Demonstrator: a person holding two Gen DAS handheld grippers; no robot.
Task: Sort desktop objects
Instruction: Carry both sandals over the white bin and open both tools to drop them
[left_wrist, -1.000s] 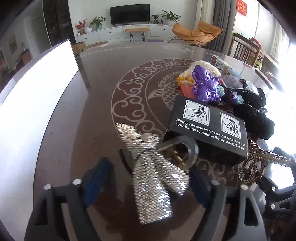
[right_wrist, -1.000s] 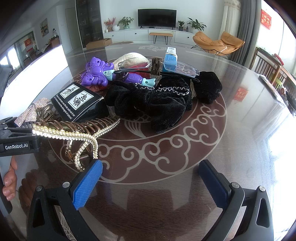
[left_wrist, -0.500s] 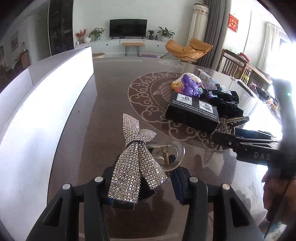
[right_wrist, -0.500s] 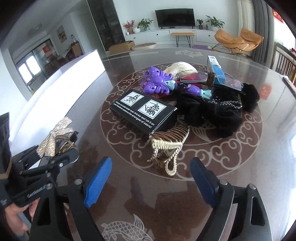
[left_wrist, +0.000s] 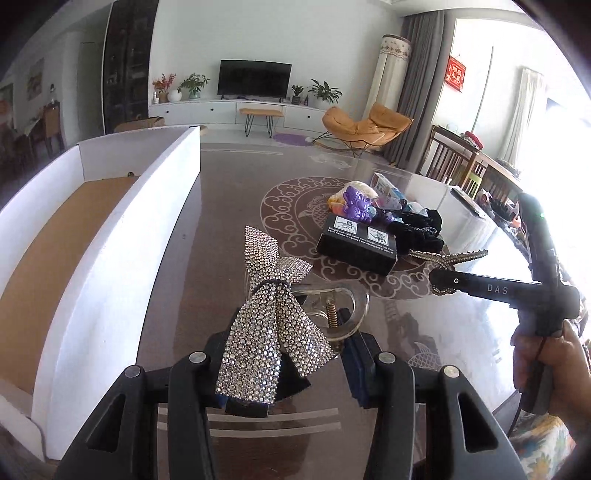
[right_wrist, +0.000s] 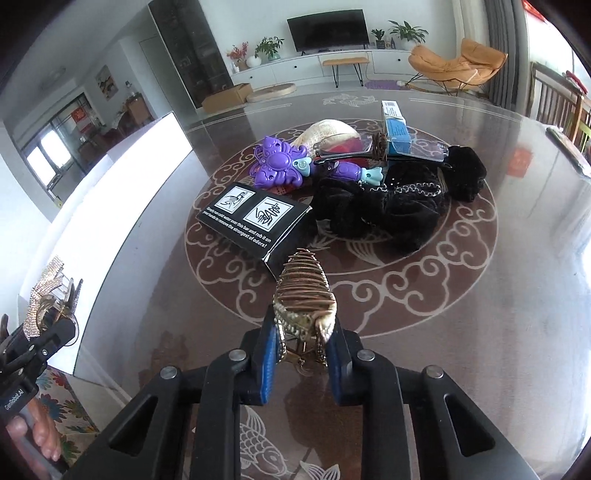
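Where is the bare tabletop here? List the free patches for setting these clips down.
Free: the strip between the white box and the black carton; the near table edge below the gold claw clip; the right side beyond the black velvet scrunchies. Crowded: the medallion centre, where the purple toy, carton and scrunchies bunch together.

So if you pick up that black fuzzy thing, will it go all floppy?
Probably. The black velvet scrunchie bow lies slumped in soft folds, so it would likely droop. It looks light, and its fuzzy pile should grip rather than slip. Its beaded trim might snag.
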